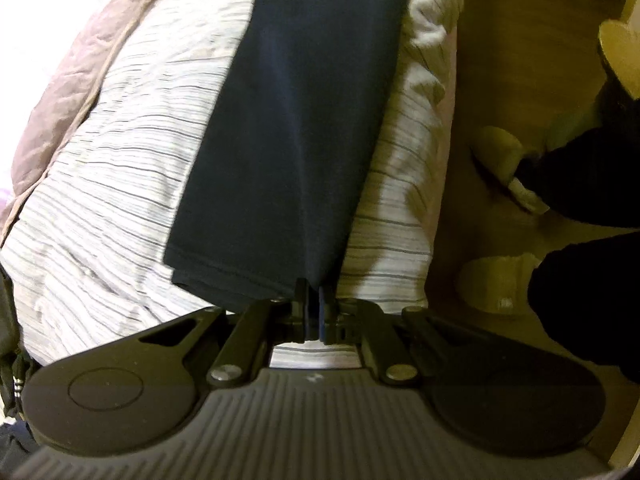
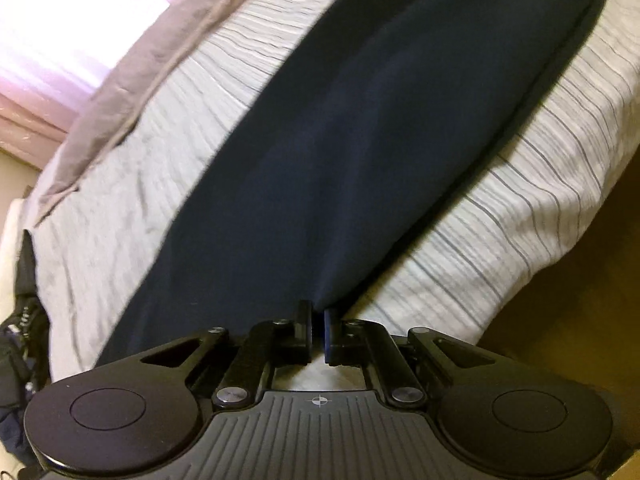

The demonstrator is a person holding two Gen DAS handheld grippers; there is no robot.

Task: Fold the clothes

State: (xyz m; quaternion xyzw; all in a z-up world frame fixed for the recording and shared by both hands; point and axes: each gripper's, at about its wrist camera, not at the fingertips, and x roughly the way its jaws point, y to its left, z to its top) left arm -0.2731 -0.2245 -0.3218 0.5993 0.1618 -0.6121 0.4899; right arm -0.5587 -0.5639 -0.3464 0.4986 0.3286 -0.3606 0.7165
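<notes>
A long dark navy garment (image 1: pixel 292 120) lies stretched along the striped bed cover (image 1: pixel 120 184), folded lengthwise. My left gripper (image 1: pixel 314 300) is shut on its near hemmed end, the cloth pinched between the pads. In the right wrist view the same navy garment (image 2: pixel 340 140) runs away across the bed. My right gripper (image 2: pixel 318 316) is shut on its near edge, which is drawn into a point between the fingers.
A beige-pink quilted blanket (image 1: pixel 68 92) lies along the bed's far side, also in the right wrist view (image 2: pixel 132 92). Wooden floor (image 1: pixel 520 60) lies right of the bed, with the person's slippered feet (image 1: pixel 496 284) there. Dark clothes (image 2: pixel 16 344) are heaped at the left edge.
</notes>
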